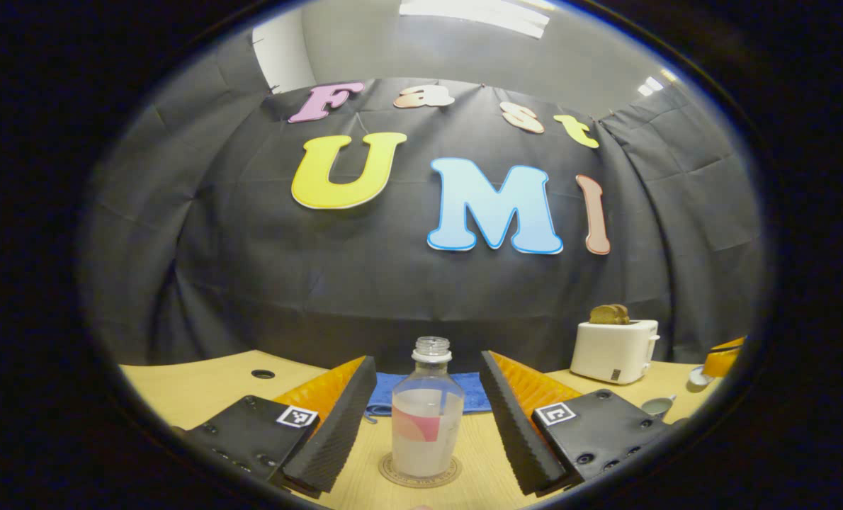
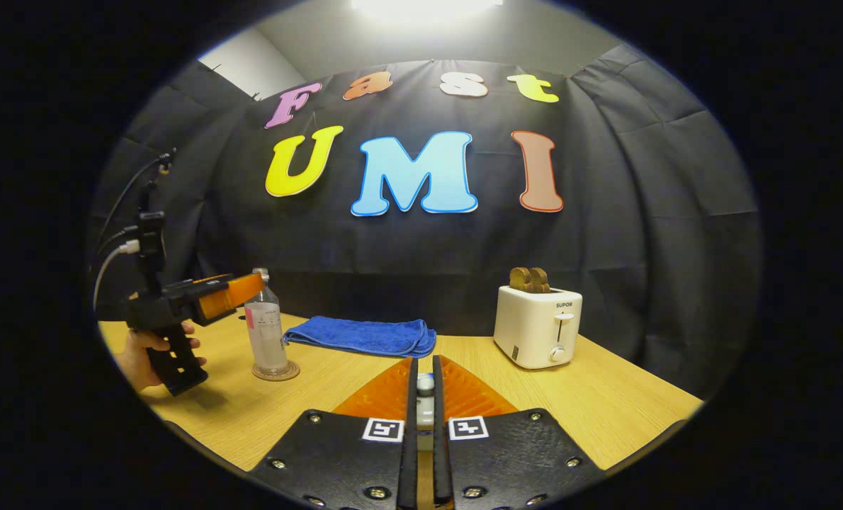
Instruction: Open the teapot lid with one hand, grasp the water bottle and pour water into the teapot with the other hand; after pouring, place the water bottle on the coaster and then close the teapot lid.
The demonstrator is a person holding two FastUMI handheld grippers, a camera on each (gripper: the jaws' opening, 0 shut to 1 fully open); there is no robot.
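The wooden table (image 2: 606, 404) carries everything here. Toward its back edge stand a white toaster (image 2: 538, 326) with bread in its slots and, left of it, a folded blue towel (image 2: 361, 335).

The water bottle (image 1: 427, 418) stands upright on the round coaster (image 1: 421, 478) near the table's left side, capless and roughly half full. That is where the task wants the bottle once pouring is over, though the same picture would fit a bottle waiting there to be picked up.

The left gripper (image 1: 427, 425) has its fingers spread wide to either side of the bottle, neither touching it; in the right gripper view that gripper (image 2: 241, 294) sits level just beside the bottle's upper part, held by a hand (image 2: 145, 358). This pose suits either a bottle just let go or one about to be grasped.

The right gripper (image 2: 425, 400), near the table's front edge, has its fingers drawn almost together on a small white knob (image 2: 426, 383), which is likely the teapot lid's handle; the teapot's body is hidden under the fingers, so it cannot be told whether the lid is on or lifted. Judged from the bottle on its coaster, what remains is at most seating the lid, or else the pour itself.
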